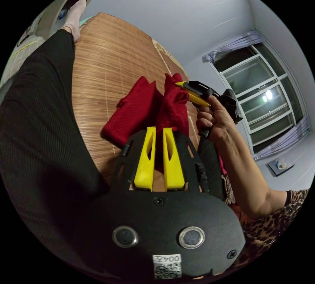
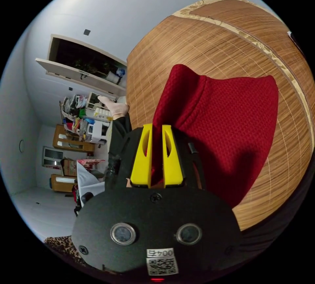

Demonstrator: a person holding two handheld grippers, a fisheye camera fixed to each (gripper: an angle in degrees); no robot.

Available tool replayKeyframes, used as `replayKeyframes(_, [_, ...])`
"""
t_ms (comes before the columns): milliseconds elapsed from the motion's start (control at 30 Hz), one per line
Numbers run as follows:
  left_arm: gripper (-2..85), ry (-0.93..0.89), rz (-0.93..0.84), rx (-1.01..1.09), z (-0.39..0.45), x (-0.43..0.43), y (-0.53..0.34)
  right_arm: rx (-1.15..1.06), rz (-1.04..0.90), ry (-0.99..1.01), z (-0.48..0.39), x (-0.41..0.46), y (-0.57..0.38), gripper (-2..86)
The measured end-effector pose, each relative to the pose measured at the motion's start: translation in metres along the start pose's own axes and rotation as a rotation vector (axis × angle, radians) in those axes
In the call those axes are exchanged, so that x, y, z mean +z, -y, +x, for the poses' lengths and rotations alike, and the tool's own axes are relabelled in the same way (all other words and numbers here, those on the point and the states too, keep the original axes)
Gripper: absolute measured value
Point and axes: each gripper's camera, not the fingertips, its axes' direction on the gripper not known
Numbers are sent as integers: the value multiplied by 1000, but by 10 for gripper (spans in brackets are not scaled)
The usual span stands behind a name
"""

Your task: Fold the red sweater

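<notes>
The red sweater (image 1: 137,110) lies partly folded on a woven bamboo mat (image 1: 105,64), with one part lifted. My left gripper (image 1: 159,129) has its yellow jaws shut on a raised fold of the sweater. In the left gripper view the other gripper (image 1: 183,86), held in a hand (image 1: 215,120), pinches the same raised cloth at its top. In the right gripper view the right gripper (image 2: 157,128) is shut on an edge of the red sweater (image 2: 226,123), which drapes down onto the bamboo mat (image 2: 210,41).
A person's dark-trousered leg (image 1: 42,106) and socked foot (image 1: 76,14) stretch along the mat. A window with curtains (image 1: 262,93) stands behind the hand. In the right gripper view, cluttered shelves (image 2: 82,113) and wooden furniture (image 2: 67,142) line the far wall.
</notes>
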Motion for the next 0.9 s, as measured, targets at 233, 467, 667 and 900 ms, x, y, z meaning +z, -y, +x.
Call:
replayKeyframes(233, [22,58,-22,-29,3,6,2,-44,-52,-97,-9,57,7,58])
replayKeyframes(467, [10,67,87,-22,23,-37,-6,-72,-108,-152,-4,99,11,74])
replayKeyframes(667, [4,139,148,134,65,-55,-5,-209,-69,71,-9,54,2,73])
replayKeyframes(900, [2,205,124,405,126,-5,17,-83,76,41,88,-79,-72,119])
